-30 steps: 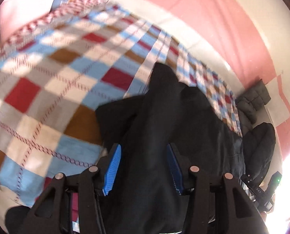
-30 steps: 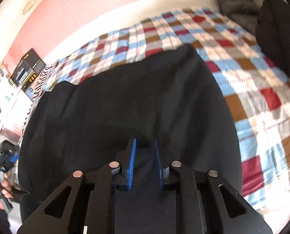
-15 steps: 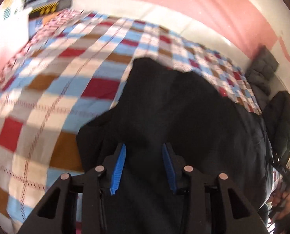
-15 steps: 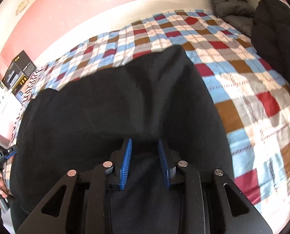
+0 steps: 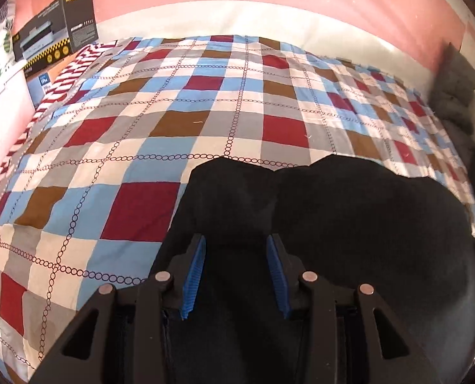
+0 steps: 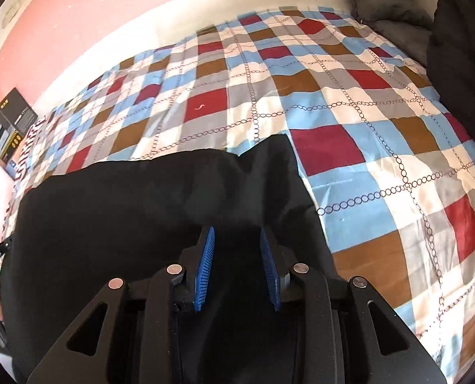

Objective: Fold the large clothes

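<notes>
Both tools hold the black garment [image 5: 349, 224] on the checked bed [image 5: 173, 102]. The left tool [image 5: 235, 270] grips wider folds, the right tool [image 6: 237, 265] narrower; a box [image 5: 55, 28] sits at 10 o'clock.

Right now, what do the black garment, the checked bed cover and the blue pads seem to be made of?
Black garment: soft matte fabric, perhaps fleece or thick cotton; it drapes in rounded folds and reflects no light.
Checked bed cover: thin smooth woven cloth, possibly cotton or polyester; slight sheen, fine wrinkles, printed ring pattern.
Blue pads: likely rubber or soft plastic; ribbed matte surface.
</notes>
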A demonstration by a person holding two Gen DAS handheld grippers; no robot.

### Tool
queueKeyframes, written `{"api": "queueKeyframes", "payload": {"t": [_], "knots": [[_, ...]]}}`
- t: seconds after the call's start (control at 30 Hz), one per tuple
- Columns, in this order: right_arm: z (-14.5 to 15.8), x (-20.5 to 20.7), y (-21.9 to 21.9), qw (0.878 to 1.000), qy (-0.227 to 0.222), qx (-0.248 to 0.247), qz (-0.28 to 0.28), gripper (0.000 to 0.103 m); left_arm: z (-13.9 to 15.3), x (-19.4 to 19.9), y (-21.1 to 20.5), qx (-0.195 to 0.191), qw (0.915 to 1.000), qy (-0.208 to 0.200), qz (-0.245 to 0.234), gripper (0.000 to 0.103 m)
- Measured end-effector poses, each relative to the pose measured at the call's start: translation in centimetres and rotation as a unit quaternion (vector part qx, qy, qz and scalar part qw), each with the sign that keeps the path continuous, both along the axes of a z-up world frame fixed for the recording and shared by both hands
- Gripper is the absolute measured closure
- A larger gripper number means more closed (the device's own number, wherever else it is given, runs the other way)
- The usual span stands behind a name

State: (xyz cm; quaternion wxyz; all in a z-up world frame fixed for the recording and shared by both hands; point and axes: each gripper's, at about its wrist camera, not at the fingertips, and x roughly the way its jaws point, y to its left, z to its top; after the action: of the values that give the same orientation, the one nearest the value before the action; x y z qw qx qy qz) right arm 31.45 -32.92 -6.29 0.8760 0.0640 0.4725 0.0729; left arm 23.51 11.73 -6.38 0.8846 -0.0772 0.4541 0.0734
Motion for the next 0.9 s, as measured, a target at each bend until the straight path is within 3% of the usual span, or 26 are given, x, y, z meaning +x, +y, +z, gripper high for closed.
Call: {"api": "queueKeyframes", "payload": {"t": [0.17, 0.33, 0.67, 0.8, 0.9], "knots": [[0.7, 0.0, 0.3, 1.0, 0.005, -0.02, 0.0, 0.07, 0.6, -0.1, -0.4, 0.02, 0.9998, 0.007, -0.002, 0.061], [3.1, -3.2, -0.1, 1.0, -0.017, -0.007, 0.013, 0.048, 2.3, -2.7, -0.4, 0.018, 0.9998, -0.002, -0.003, 0.061], [4.3, -9.6, -2.2, 0.999, -0.02, 0.007, 0.028, 0.04, 4.4, -8.7, -0.7, 0.04, 0.9991, -0.011, -0.004, 0.061], [4.0, -11.1, -3.0, 1.0, -0.014, 0.01, 0.022, 0.039, 4.8, -10.6, -0.5, 0.028, 0.9994, -0.018, -0.003, 0.056], [3.9, -12.1, -3.4, 1.0, -0.014, 0.016, 0.018, 0.036, 4.7, -12.3, 0.4, -0.002, 0.9997, -0.024, 0.004, 0.051]]}}
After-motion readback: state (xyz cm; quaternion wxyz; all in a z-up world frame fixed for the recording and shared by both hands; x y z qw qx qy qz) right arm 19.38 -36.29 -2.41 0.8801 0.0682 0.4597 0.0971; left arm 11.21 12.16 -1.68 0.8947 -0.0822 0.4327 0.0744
